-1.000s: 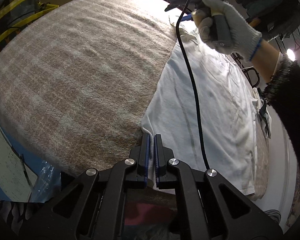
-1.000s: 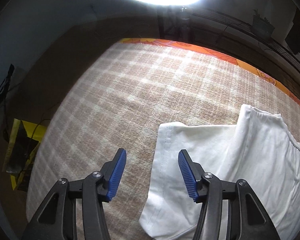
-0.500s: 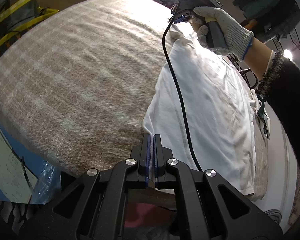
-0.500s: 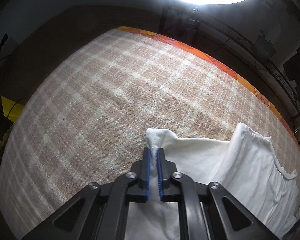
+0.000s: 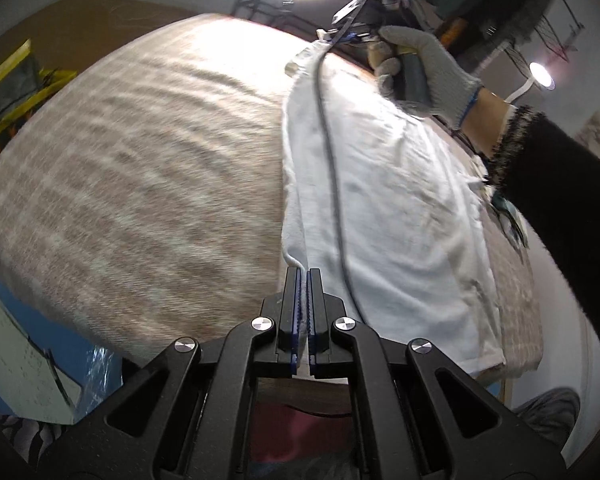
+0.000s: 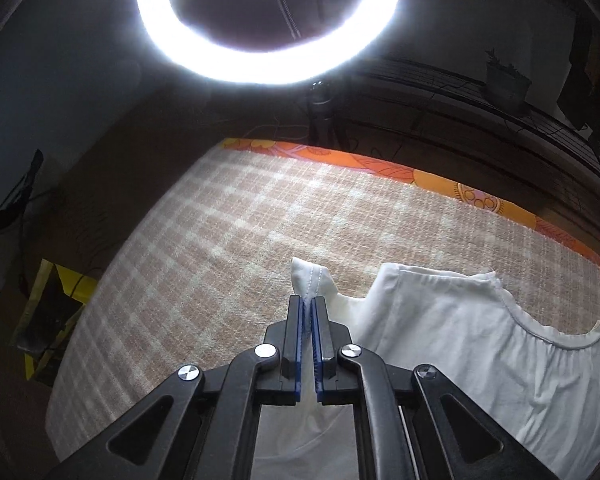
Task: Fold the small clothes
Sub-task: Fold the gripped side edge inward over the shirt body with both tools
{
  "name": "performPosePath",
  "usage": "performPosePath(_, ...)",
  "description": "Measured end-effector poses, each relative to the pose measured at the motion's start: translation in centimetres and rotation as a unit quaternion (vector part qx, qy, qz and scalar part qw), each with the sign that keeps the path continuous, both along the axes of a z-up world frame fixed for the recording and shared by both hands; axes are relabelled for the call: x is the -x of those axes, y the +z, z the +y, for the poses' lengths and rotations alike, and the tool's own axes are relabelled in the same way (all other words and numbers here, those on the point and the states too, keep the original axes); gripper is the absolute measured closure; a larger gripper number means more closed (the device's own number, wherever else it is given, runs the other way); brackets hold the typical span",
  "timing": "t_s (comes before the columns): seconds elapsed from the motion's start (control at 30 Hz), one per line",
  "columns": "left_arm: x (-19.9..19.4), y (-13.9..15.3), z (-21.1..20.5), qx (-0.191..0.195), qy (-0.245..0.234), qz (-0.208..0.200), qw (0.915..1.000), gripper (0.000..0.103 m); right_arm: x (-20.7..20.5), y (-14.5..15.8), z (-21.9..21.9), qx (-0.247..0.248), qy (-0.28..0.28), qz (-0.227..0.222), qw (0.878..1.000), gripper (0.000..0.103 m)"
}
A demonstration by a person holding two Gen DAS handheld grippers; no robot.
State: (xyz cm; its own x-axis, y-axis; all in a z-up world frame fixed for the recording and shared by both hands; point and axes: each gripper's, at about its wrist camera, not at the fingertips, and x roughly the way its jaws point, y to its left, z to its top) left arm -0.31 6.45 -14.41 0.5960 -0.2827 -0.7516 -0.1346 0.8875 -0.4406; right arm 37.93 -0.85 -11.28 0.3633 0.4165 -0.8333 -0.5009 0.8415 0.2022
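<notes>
A white T-shirt (image 5: 396,200) lies on a beige plaid blanket (image 5: 140,168). My left gripper (image 5: 303,276) is shut on the shirt's near left edge. My right gripper (image 6: 308,304) is shut on the shirt's far corner (image 6: 310,276) and holds it a little above the blanket; the collar (image 6: 540,324) lies to its right. In the left wrist view the right gripper (image 5: 340,36) shows at the far end, held by a gloved hand (image 5: 424,68), with the shirt edge stretched between both grippers.
A black cable (image 5: 332,168) hangs from the right gripper over the shirt. A bright ring light (image 6: 268,20) stands behind the table. An orange patterned border (image 6: 380,168) marks the far edge. A blue box (image 5: 28,360) sits below the near left edge.
My right gripper shut on the shirt's far corner and lifted it. My left gripper stayed shut on the near edge and also rose, pulling the left edge taut.
</notes>
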Motion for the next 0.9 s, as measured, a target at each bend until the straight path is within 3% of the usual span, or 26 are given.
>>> performPosePath(0.3,-0.7,1.1,-6.5,-0.019,-0.094,-0.016,0.9952,0.103,-0.4,0.4,-9.9,-0.055,-0.041,-0.007,0.998,0.102)
performPosePath(0.47,-1.5,0.5,-9.9,-0.025,-0.130,-0.006,0.9911,0.103,-1.7,-1.5,-14.8,-0.046,-0.086,0.008,0.995,0.102)
performPosePath(0.7,-1.9,-0.5,-11.9,-0.015,-0.140,0.014,0.9899,0.103,-2.0,-4.1,-16.1,0.000,-0.100,0.013,0.995,0.102)
performPosePath(0.9,-2.1,-0.8,-13.0,-0.015,-0.152,0.015,0.9882,0.103,-2.3,-4.0,-17.1,0.012,-0.110,0.006,0.994,0.102)
